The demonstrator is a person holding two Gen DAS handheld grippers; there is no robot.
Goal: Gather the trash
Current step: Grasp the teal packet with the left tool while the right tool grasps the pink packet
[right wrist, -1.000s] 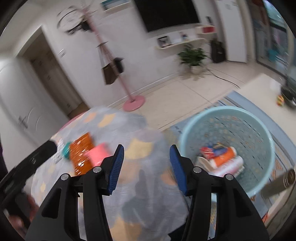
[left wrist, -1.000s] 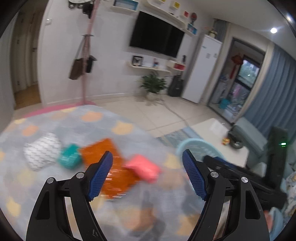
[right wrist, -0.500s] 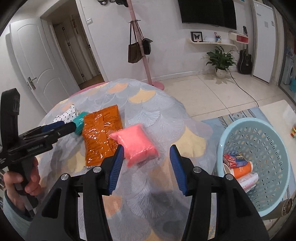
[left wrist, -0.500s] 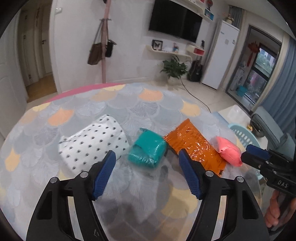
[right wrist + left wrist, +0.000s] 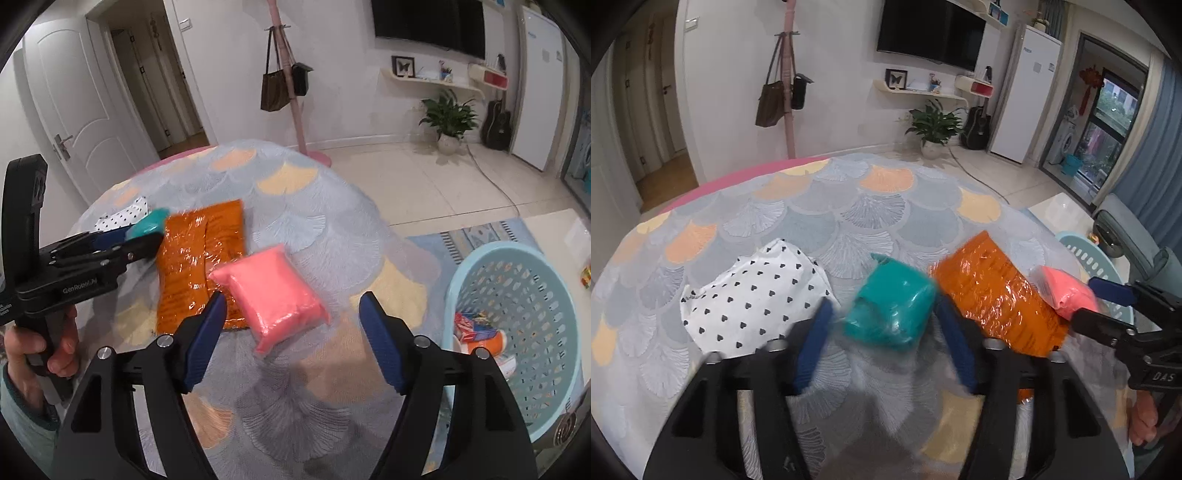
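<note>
Right wrist view: fan-patterned tablecloth (image 5: 314,206), tiled floor (image 5: 424,184).

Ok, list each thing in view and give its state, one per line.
left gripper: just closing around the teal packet, pads not clearly pressing
right gripper: just opened, open around the pink packet
teal packet: on the table
pink packet: lying flat
orange packet: flat, untouched
basket: partly filled

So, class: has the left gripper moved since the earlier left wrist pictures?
Yes. The left gripper has come forward and down over the table; its jaws, just closing, now flank the teal packet, which earlier lay well ahead of them.
</note>
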